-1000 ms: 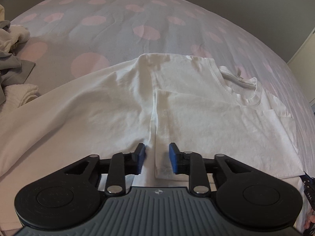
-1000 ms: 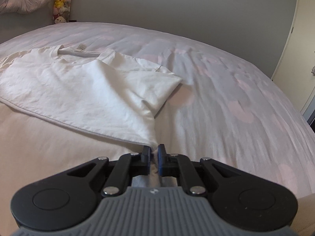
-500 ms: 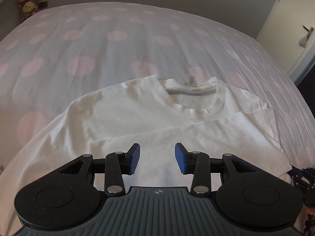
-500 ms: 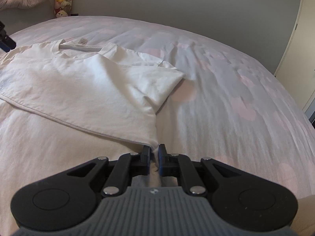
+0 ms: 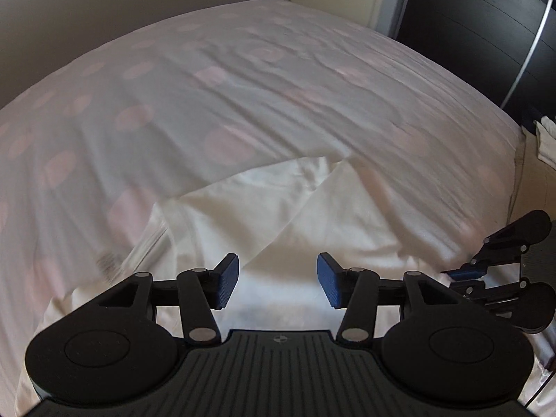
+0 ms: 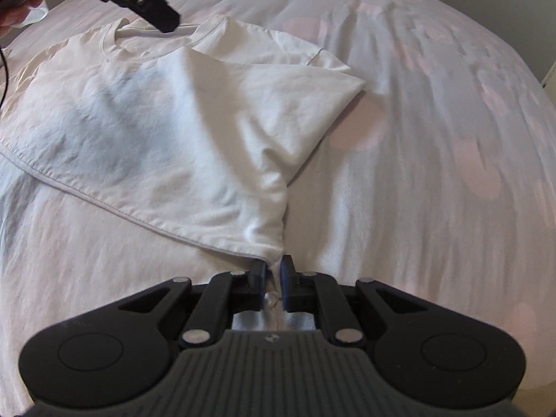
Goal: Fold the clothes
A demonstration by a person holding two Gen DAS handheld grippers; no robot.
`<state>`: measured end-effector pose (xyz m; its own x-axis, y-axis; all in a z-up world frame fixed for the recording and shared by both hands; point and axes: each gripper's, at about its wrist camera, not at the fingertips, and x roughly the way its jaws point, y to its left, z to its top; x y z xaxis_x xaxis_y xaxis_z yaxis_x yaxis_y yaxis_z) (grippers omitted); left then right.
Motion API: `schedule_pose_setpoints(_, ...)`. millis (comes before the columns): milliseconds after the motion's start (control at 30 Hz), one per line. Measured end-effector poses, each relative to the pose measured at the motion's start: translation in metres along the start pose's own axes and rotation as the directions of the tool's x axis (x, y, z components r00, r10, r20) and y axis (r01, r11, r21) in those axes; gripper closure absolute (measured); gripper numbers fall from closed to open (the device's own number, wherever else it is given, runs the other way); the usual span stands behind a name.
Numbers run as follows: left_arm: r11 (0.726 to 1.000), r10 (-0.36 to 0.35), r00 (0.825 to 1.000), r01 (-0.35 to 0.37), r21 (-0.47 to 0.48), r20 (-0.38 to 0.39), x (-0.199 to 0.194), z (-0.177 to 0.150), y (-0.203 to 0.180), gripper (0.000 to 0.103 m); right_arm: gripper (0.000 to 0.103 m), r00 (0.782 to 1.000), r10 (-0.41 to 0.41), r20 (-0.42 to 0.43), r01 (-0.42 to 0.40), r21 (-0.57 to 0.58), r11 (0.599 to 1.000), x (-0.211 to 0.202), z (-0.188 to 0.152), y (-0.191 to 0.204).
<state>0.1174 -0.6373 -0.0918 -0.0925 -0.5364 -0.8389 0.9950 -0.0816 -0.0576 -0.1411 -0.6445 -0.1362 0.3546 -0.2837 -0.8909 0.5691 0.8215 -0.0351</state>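
Left tongs are opening, empty, having swung off the collar toward the sleeve side. Right tongs are still pinching the white T-shirt hem corner on the bed; half-fold laid, side fold likely next.

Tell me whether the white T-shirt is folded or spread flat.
Partly folded: the white T-shirt has its hem doubled up over itself, a corner pinched in the right gripper.

Each gripper is built of matte black linkage arms on round black discs, fastened with silver screws. Blue ribbed pads are fitted to the fingertips. A grey ribbed housing bearing a small emblem is seen behind.
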Motion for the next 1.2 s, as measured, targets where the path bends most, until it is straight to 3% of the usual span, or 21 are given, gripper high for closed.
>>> schedule_pose_setpoints(300,0.986,-0.103,0.990,0.115,0.124,-0.093,0.061,0.056,-0.019,0.053,0.092,0.999,0.025,-0.027,-0.027,-0.051,0.998,0.009,0.013,-0.002)
schedule_pose_setpoints(500,0.979,-0.152,0.973,0.172,0.106,-0.174,0.096,0.073,-0.018,0.053,0.092,0.998,0.070,0.002,-0.070,-0.025,0.997,0.009,0.010,-0.011)
schedule_pose_setpoints(600,0.979,-0.163,0.968,0.183,0.094,-0.192,0.111,0.074,-0.019,0.060,0.092,0.997,0.080,0.015,-0.080,-0.019,0.997,0.009,0.008,-0.014)
schedule_pose_setpoints(733,0.975,-0.191,0.967,0.206,0.082,-0.167,0.115,0.074,-0.026,0.097,0.092,0.997,0.080,0.023,-0.079,-0.019,0.997,0.008,0.006,-0.013)
schedule_pose_setpoints(767,0.974,-0.190,0.969,0.206,0.091,-0.160,0.114,0.074,-0.029,0.102,0.092,0.997,0.079,0.024,-0.078,-0.020,0.997,0.007,0.006,-0.013)
schedule_pose_setpoints(1000,0.981,-0.150,0.986,0.157,0.111,-0.072,0.098,0.095,-0.042,0.103,0.092,0.995,0.093,0.030,-0.093,-0.009,0.996,0.003,0.004,-0.018)
schedule_pose_setpoints(1200,0.982,-0.134,0.982,0.150,0.117,-0.135,0.105,0.098,-0.041,0.101,0.093,0.994,0.103,0.036,-0.103,-0.003,0.995,0.004,0.003,-0.021)
